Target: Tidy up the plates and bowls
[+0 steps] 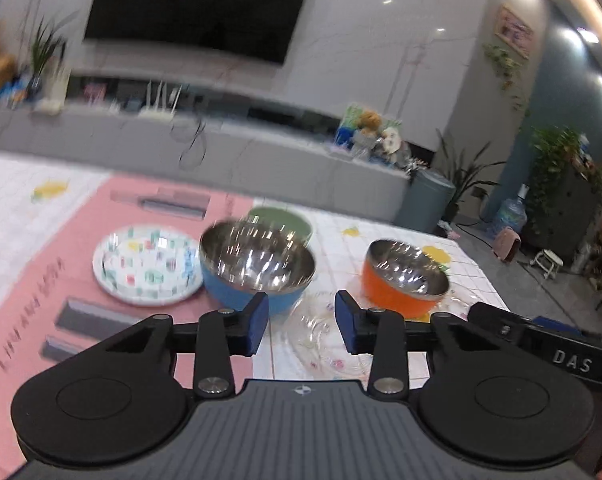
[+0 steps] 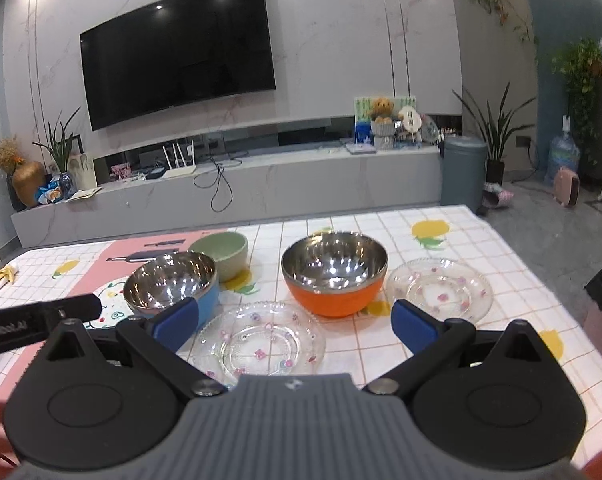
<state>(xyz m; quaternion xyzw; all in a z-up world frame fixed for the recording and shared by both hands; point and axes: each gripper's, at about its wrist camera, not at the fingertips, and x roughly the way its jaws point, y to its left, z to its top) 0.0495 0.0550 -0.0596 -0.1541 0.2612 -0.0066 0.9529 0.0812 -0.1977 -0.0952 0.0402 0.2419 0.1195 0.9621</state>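
Left wrist view is smeared by blur, so we read it with care: our left gripper [image 1: 302,322] has its blue pads partly spread with nothing pinched, a clear glass plate [image 1: 325,340] showing faintly in the gap, its near edge cut off by the gripper body. Beyond sit the blue bowl [image 1: 257,270], its near wall partly hidden behind one pad, the orange bowl [image 1: 405,276] and a patterned plate [image 1: 147,266]; a green bowl [image 1: 281,220] peeks out behind the blue one. From the right wrist, our right gripper [image 2: 297,330] is spread wide and holds nothing, above the desk [image 2: 501,240]; a second glass plate [image 2: 439,290] lies just beside the orange bowl. Far off hangs a television [image 2: 177,52].
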